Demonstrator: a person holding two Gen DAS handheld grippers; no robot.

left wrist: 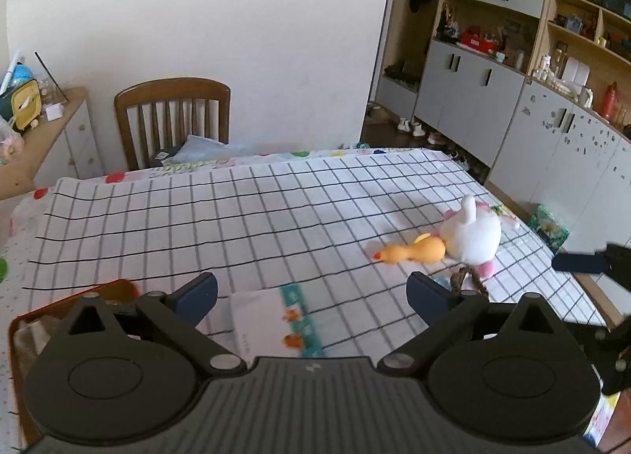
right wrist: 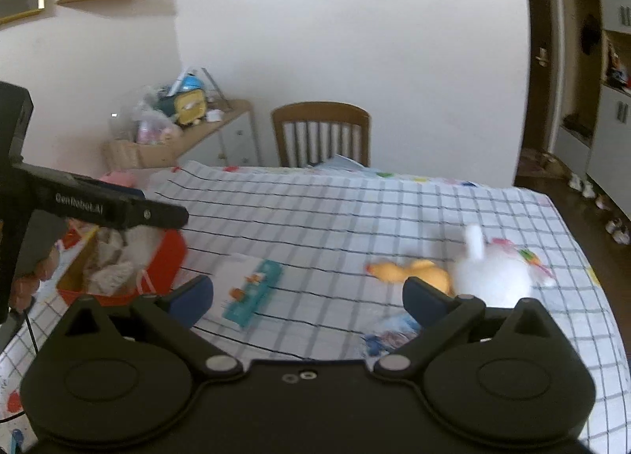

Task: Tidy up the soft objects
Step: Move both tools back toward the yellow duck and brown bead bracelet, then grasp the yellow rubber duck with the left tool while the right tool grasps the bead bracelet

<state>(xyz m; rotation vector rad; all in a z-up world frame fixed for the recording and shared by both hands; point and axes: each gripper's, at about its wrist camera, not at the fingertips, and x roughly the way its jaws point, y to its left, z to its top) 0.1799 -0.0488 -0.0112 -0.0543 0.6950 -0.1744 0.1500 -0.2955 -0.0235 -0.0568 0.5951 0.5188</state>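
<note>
Holding both tongs, left gripper [left wrist: 311, 296] and right gripper [right wrist: 307, 296], wide and empty | plush toy [left wrist: 471, 235] and rubber chicken [left wrist: 410, 251] touching at 2 o'clock on the table [left wrist: 236, 217] | light, squashy: pinch the plush's round body.

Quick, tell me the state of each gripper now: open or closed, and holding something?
Left gripper: open wide, holding nothing.
Right gripper: open wide, holding nothing.
</note>
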